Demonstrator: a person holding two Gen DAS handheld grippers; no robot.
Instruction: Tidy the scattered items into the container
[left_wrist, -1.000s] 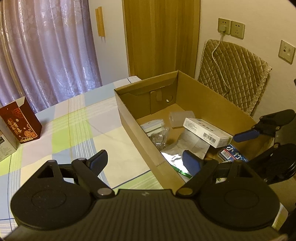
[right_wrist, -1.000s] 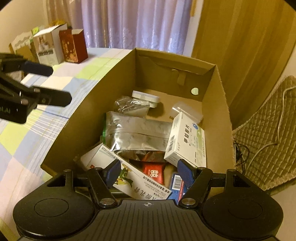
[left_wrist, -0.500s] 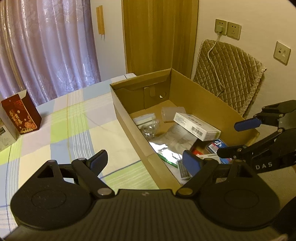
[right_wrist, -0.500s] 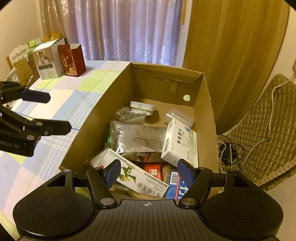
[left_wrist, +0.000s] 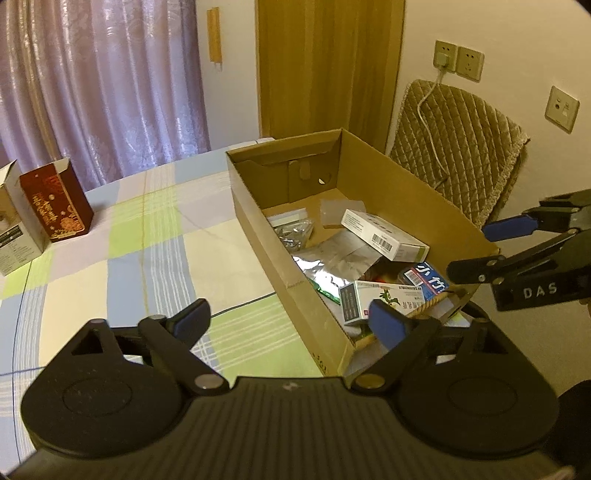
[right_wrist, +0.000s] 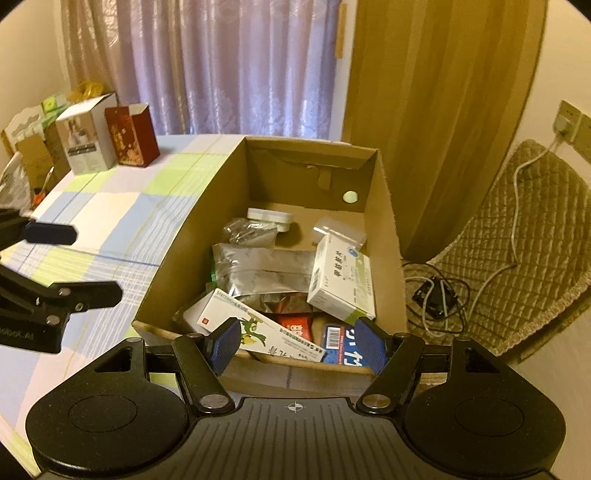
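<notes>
Sitting at frame centre: open brown cardboard box (right_wrist: 382, 236), crammed with a silver foil pouch (right_wrist: 264, 269), a white-and-green medicine carton (right_wrist: 341, 280), a long white frog-printed carton (right_wrist: 258, 330) and a blue barcode box (right_wrist: 340, 349). Pulling back and up over the last second, both views widening, box shrinking; nothing carried out, suggesting the last drop done. Right gripper (right_wrist: 297, 345) and left gripper (left_wrist: 288, 319) gaping wide, clutching nothing. Lying bare at left: checked pastel tablecloth (left_wrist: 122, 258), ample swinging room. Standing upper left, apart: dark red gift box (right_wrist: 131, 136) and white photo-printed carton (right_wrist: 86, 138), likely not clutter.
</notes>
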